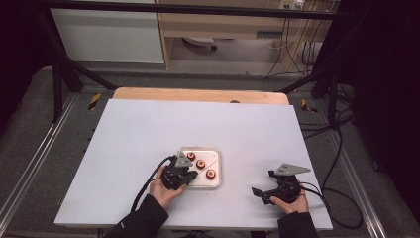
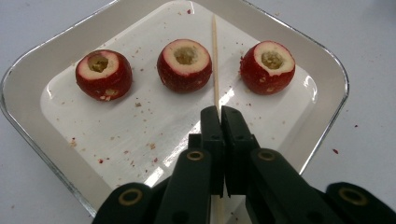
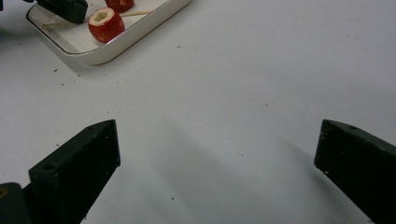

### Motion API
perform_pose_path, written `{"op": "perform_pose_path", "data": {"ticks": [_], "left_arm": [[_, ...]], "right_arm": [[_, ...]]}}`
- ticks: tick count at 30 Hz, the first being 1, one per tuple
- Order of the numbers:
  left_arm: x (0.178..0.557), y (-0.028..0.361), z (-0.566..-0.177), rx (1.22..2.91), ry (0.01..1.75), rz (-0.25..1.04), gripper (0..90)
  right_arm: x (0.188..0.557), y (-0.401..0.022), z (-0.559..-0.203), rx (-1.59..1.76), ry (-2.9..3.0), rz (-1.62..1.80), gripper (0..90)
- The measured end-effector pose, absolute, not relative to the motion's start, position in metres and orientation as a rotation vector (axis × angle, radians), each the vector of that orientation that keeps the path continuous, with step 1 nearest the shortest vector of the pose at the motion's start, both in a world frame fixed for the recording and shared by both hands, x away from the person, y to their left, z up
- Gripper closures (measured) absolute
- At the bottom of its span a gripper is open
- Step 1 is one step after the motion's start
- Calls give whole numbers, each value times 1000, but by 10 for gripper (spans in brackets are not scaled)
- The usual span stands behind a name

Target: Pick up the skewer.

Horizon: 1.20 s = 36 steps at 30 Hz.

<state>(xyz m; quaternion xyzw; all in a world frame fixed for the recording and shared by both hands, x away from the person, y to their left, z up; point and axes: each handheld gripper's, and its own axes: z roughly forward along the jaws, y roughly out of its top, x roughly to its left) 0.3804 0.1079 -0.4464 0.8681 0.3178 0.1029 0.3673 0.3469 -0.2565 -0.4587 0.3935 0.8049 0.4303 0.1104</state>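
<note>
In the high view, the left gripper (image 1: 184, 173) sits just below centre of the frame, over the near left corner of a shallow, square white tray with rounded corners (image 1: 216, 153) that rests on the white table top (image 1: 148, 134). Its own view shows the two black jaws pressed together on a thin, pale wooden skewer (image 2: 215, 60); the stick runs up from between the jaw tips toward the upper middle of that frame and lies on the tray floor.

Three cored red fruits with pale hollowed tops stand in a row across the upper part of the left gripper view: the left fruit (image 2: 103, 73) at the left, the middle fruit (image 2: 184, 64) just left of the skewer, and the right fruit (image 2: 267, 66) to the skewer's right. Whether the stick touches the middle fruit cannot be told. Red crumbs dot the tray floor.

Further right in the high view, the right gripper (image 1: 267, 187) is held low over bare table at the lower right, well apart from the tray. In the right gripper view its jaws stand wide apart at the lower corners with nothing between them, and the tray corner shows at the upper left.
</note>
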Motion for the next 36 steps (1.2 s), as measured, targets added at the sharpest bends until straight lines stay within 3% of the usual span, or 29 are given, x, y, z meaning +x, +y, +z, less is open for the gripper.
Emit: {"op": "perform_pose_path", "data": {"ticks": [36], "left_arm": [[370, 122, -422, 2155, 742, 235, 885]], "right_arm": [[346, -241, -451, 1094, 2370, 1215, 5]]}}
